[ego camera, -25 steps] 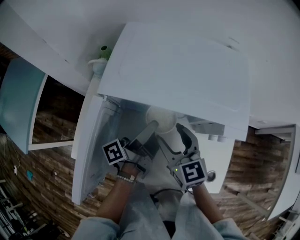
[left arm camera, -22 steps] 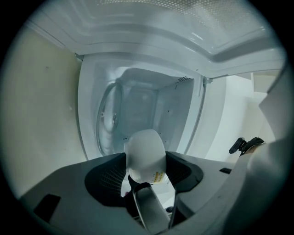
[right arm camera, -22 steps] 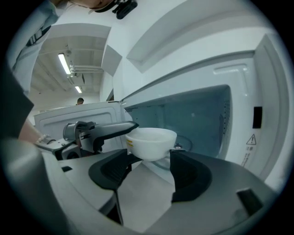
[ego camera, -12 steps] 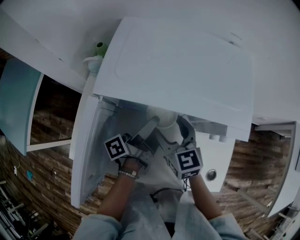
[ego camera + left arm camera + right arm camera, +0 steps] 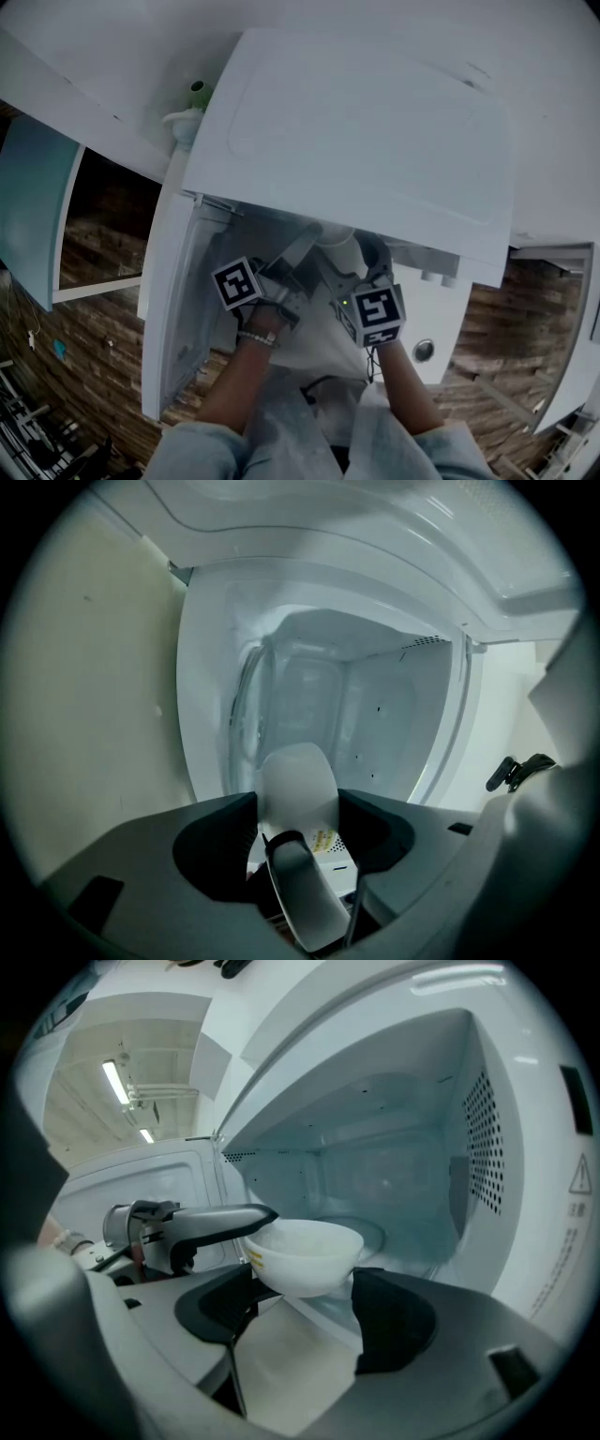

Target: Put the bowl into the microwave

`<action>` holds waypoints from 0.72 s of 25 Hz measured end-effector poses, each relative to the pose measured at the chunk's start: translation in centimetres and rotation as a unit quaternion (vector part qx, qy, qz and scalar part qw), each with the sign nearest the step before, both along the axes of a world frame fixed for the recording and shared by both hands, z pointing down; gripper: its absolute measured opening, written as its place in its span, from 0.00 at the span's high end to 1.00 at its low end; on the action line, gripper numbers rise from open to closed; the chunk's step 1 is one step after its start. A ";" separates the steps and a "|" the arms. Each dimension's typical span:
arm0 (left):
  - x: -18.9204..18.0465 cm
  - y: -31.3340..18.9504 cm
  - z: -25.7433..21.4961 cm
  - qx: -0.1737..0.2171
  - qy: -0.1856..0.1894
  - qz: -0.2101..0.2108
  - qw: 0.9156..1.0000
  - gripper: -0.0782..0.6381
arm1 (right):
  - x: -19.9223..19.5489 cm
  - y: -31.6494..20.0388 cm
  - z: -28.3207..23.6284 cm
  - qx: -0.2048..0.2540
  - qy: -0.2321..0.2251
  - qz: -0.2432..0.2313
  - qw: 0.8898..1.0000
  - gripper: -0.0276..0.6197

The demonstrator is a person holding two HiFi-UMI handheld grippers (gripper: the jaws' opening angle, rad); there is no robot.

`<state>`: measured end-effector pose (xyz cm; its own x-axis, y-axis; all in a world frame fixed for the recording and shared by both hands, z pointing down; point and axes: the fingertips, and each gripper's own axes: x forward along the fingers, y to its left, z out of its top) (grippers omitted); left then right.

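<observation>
Now the right hand-held gripper [image 5: 305, 1288], whose jaws have just been opening, stands wide with the white bowl [image 5: 305, 1251] at its tips, unpressed, while the left hand-held gripper [image 5: 298, 797] pinches the bowl's rim. Compared with a second ago, both sit closer to the microwave [image 5: 375, 141], and the bowl is largely tucked under its top edge, at the mouth. The left one points level and the right tips slightly down, forearms side by side beside the open door [image 5: 169, 300].
</observation>
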<state>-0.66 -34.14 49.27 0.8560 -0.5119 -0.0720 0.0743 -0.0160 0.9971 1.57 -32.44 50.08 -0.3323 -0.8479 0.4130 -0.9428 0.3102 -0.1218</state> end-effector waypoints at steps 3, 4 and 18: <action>0.1 -0.2 0.6 -0.007 -0.010 0.002 1.000 0.54 | 0.1 -0.1 0.5 -0.012 0.003 0.002 1.000 0.42; 0.2 -0.2 0.8 -0.009 -0.012 0.002 1.000 0.54 | 0.2 -0.2 0.7 -0.013 0.005 0.001 1.000 0.42; -0.4 -0.4 1.4 -0.017 -0.040 0.001 0.999 0.55 | 0.0 -1.1 1.0 -0.015 0.038 -0.002 0.999 0.43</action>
